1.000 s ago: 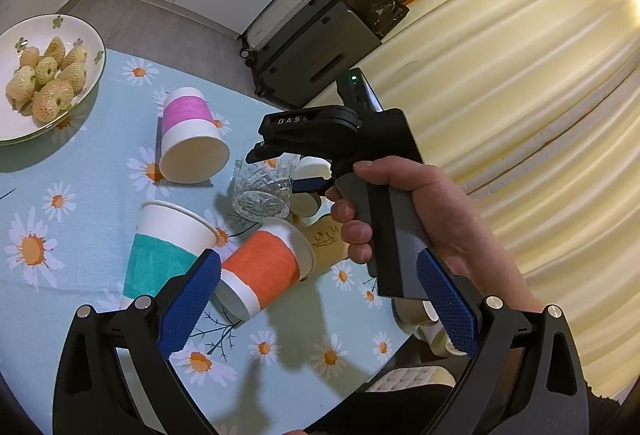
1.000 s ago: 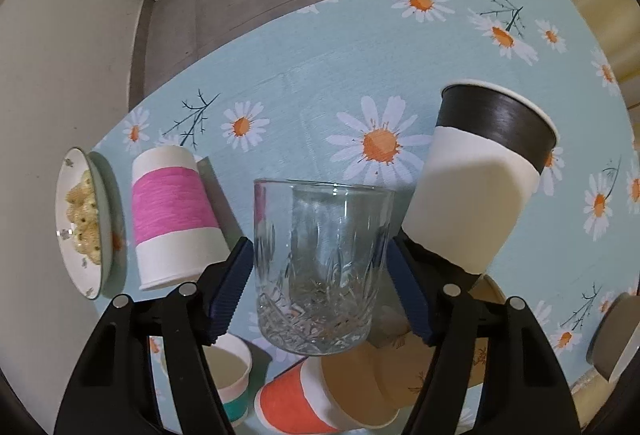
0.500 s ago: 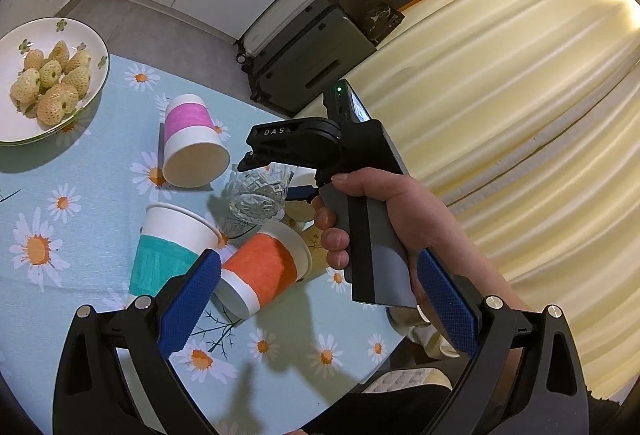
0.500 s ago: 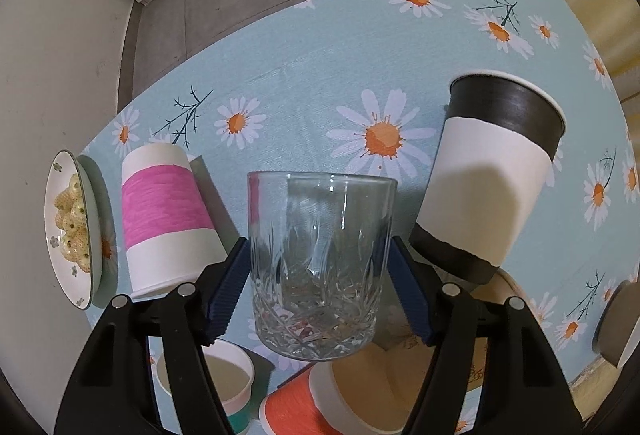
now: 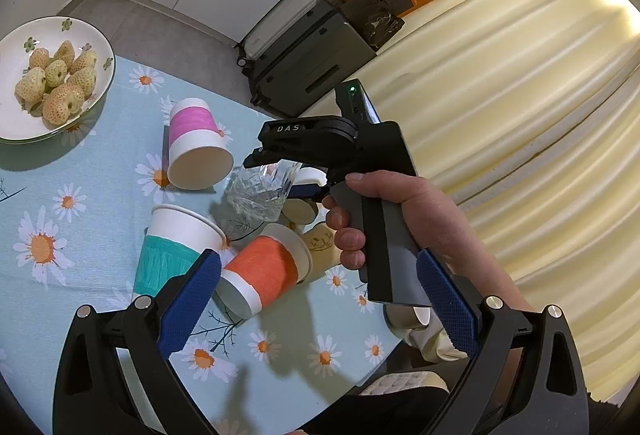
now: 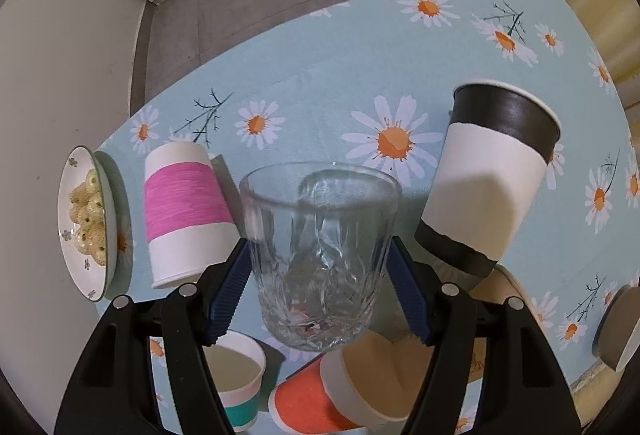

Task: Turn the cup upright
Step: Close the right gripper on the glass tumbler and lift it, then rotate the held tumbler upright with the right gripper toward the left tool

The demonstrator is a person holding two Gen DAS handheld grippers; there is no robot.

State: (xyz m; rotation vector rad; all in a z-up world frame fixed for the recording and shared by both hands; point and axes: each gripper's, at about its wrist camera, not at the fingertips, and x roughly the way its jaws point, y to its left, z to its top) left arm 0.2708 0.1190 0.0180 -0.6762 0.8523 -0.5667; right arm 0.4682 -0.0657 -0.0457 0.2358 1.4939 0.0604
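My right gripper [image 6: 318,287] is shut on a clear cut-glass tumbler [image 6: 318,259], held off the table with its mouth tilted away from the camera. The tumbler also shows in the left wrist view [image 5: 262,191], under the right gripper [image 5: 292,171]. My left gripper [image 5: 316,299] is open and empty, above the orange-banded paper cup [image 5: 264,271] that lies on its side. A pink-banded cup [image 5: 198,151] also lies on its side, left of the tumbler. A teal-banded cup [image 5: 176,247] stands upright.
A black-and-white paper cup [image 6: 488,179] stands tilted to the right of the tumbler. A plate of pale strawberries [image 5: 48,75] sits at the table's far left. A tan cup [image 5: 320,243] lies behind the orange one. The table edge [image 5: 360,375] runs near the front right.
The right gripper has lifted and tilted the tumbler so its mouth points further away. The left gripper has drawn back and stays open.
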